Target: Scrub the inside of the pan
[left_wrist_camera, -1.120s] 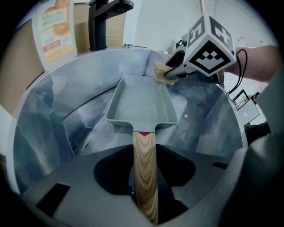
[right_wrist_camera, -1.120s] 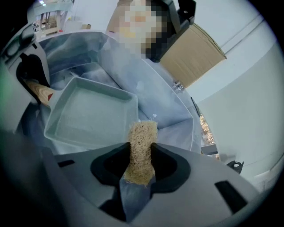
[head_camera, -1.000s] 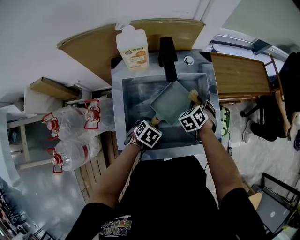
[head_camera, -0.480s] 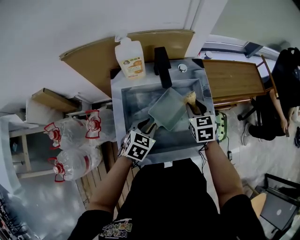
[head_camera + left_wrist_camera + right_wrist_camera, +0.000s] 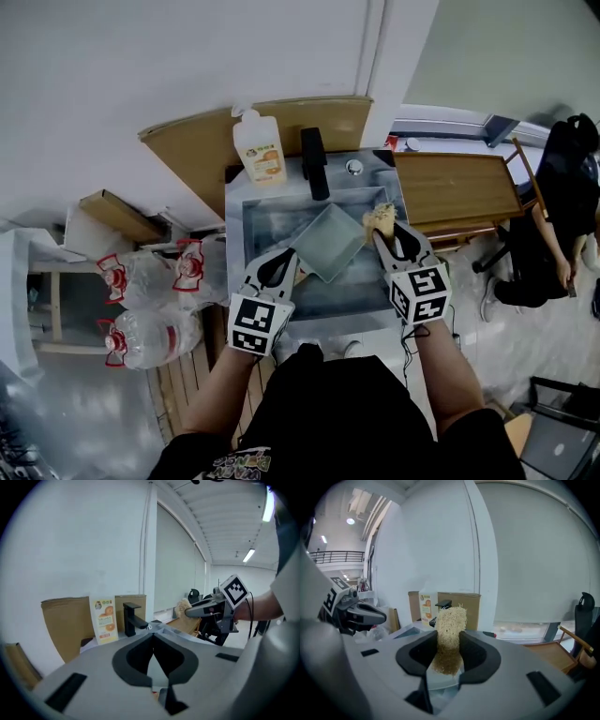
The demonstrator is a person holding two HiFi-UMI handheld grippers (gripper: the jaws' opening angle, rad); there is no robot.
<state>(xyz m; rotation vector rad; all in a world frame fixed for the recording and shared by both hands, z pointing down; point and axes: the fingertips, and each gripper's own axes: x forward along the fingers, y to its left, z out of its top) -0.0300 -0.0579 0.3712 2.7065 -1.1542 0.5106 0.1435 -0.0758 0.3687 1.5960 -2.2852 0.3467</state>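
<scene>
A square grey-green pan (image 5: 330, 242) rests tilted in the steel sink (image 5: 342, 292). My left gripper (image 5: 282, 257) hovers at the pan's front left corner, over the sink's left side. Its jaws are shut, and the left gripper view shows the left gripper (image 5: 152, 637) with nothing between its pads. The pan's handle is hidden from me. My right gripper (image 5: 382, 228) is at the pan's right edge, shut on a tan fibrous scrubber (image 5: 379, 219). In the right gripper view the scrubber (image 5: 450, 625) stands upright between the pads of the right gripper (image 5: 449, 644).
A black faucet (image 5: 314, 161) and an orange-labelled soap bottle (image 5: 261, 148) stand behind the sink, in front of a brown board (image 5: 202, 141). A wooden table (image 5: 459, 187) lies to the right, large water bottles (image 5: 141, 281) to the left. A seated person (image 5: 548, 234) is far right.
The left gripper's jaws have closed and it has drawn back from the pan's handle toward the sink's front left. The right gripper still holds the scrubber beside the pan.
</scene>
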